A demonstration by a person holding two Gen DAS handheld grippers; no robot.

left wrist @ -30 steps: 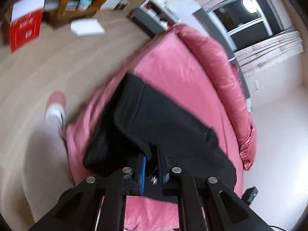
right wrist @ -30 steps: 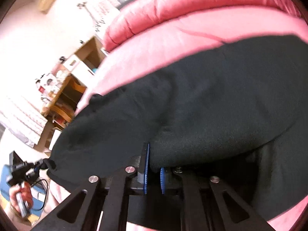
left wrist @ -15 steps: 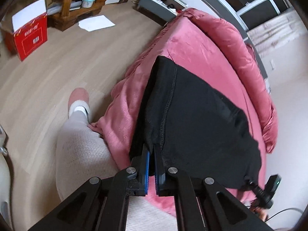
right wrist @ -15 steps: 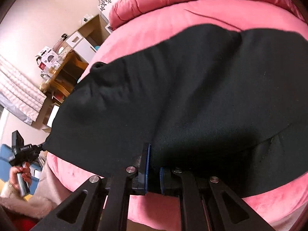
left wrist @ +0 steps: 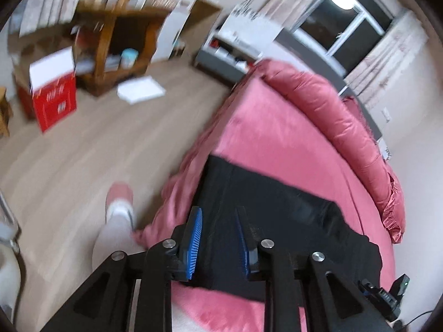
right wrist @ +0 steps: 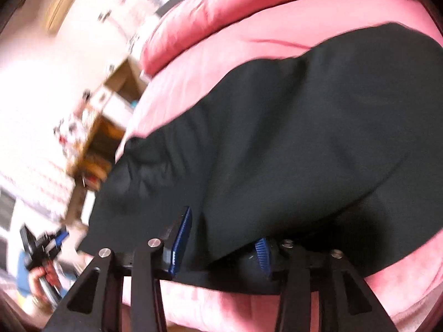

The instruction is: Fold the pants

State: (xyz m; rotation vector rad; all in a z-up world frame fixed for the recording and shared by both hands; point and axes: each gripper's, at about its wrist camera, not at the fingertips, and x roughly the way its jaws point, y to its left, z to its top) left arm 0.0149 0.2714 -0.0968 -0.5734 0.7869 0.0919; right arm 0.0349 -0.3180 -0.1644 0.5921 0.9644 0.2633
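The left gripper [left wrist: 218, 238] has its 2 blue-padded jaws spread apart, with nothing clamped between them. It hangs just above the near edge of the black pants [left wrist: 277, 221]. The right gripper [right wrist: 221, 238] is also spread wide. Its left pad is bare, while its right pad sits partly under a bulge of black cloth, so some fabric lies in the gap without being pinched.

The pants lie flat on a pink bedspread [left wrist: 277, 127] as a broad dark rectangle, close to the near edge of the bed. In the left wrist view, a seam runs along the side of the pants nearest the floor. In the right wrist view, the cloth shows soft wrinkles toward its far left corner.

Beyond the bed are a wooden floor [left wrist: 83, 152], a red and white box [left wrist: 52, 96], a wooden shelf unit [left wrist: 119, 41] and a dark window [left wrist: 346, 22]. Both views are motion-blurred.

The step in hand appears to be letting go after laying a fold down. To do it well, both grippers should lift straight off without snagging the top layer. The right gripper especially needs to clear the loose bulge, so the edges stay lined up for the next fold.
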